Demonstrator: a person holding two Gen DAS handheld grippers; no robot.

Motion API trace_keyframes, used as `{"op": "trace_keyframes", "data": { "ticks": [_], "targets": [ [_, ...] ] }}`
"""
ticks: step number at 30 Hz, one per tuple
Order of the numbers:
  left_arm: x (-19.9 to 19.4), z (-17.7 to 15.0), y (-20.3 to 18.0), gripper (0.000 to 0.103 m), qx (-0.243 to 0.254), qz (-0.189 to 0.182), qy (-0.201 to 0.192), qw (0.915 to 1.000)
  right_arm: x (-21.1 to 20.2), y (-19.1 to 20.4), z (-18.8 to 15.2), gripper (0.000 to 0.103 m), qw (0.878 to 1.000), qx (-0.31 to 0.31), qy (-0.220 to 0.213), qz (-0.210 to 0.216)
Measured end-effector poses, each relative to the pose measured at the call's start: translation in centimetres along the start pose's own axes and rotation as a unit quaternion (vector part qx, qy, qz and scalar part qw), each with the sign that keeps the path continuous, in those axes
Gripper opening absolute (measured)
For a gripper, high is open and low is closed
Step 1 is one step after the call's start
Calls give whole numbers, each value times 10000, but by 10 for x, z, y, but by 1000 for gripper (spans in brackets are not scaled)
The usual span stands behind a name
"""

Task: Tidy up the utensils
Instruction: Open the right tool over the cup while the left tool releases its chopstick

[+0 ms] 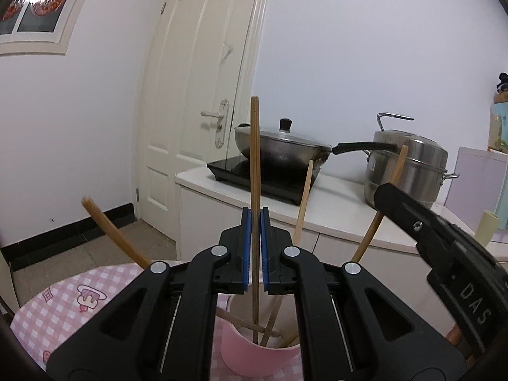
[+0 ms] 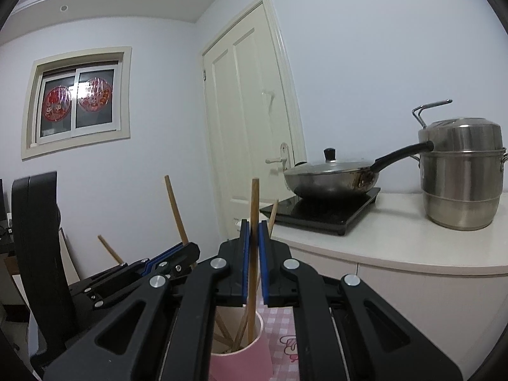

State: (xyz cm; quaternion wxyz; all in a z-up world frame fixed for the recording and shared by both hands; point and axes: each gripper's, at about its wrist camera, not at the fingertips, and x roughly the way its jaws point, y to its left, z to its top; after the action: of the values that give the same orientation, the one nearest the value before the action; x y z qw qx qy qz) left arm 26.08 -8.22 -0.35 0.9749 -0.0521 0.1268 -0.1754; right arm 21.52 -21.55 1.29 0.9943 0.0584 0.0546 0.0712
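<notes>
Left wrist view, left to right. Pink checked tablecloth [image 1: 63, 311] at 8 o'clock, cartoon print on it. One loose wooden chopstick [image 1: 114, 231] leans out toward 10 o'clock from behind the tool's arm.

Centre: left gripper [image 1: 255, 222] clamped tight on an upright chopstick [image 1: 255, 146], blue pads pressed against both sides of the shaft. The stick's lower end reaches down into the pink cup [image 1: 254, 358] at 6 o'clock; the cup stands on the cloth and already holds several crossed chopsticks. Two more sticks lean out toward 1 o'clock.

Right: the right gripper [image 1: 385, 190] enters from 3 o'clock, its tip at one leaning stick. Behind, a white counter [image 1: 333, 212] carries a black induction hob [image 1: 254, 174] with a lidded wok [image 1: 285, 146] on it, then a steel steamer pot [image 1: 409, 168] at 2 o'clock.

Right wrist view, left to right. Black chair back [image 2: 35, 241] at 9 o'clock. Left gripper [image 2: 190, 249] seen side-on at 8 o'clock, chopsticks rising behind it. Centre: right gripper [image 2: 253, 235] fully closed on its own vertical chopstick [image 2: 254, 222], pads touching the wood; the lower end stands inside the pink cup [image 2: 244, 365] at 6 o'clock. Wok [image 2: 330, 177] and steamer pot [image 2: 460, 177] at 2 to 3 o'clock on the counter [image 2: 412, 238].
</notes>
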Motion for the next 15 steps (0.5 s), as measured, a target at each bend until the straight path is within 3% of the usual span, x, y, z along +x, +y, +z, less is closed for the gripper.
{"op": "trace_keyframes", "data": {
  "ticks": [15],
  "targets": [
    [-5,0,3,10,-46,-203,177,9996,-3,2,-8,5,9998,-42,194,10]
  ]
}}
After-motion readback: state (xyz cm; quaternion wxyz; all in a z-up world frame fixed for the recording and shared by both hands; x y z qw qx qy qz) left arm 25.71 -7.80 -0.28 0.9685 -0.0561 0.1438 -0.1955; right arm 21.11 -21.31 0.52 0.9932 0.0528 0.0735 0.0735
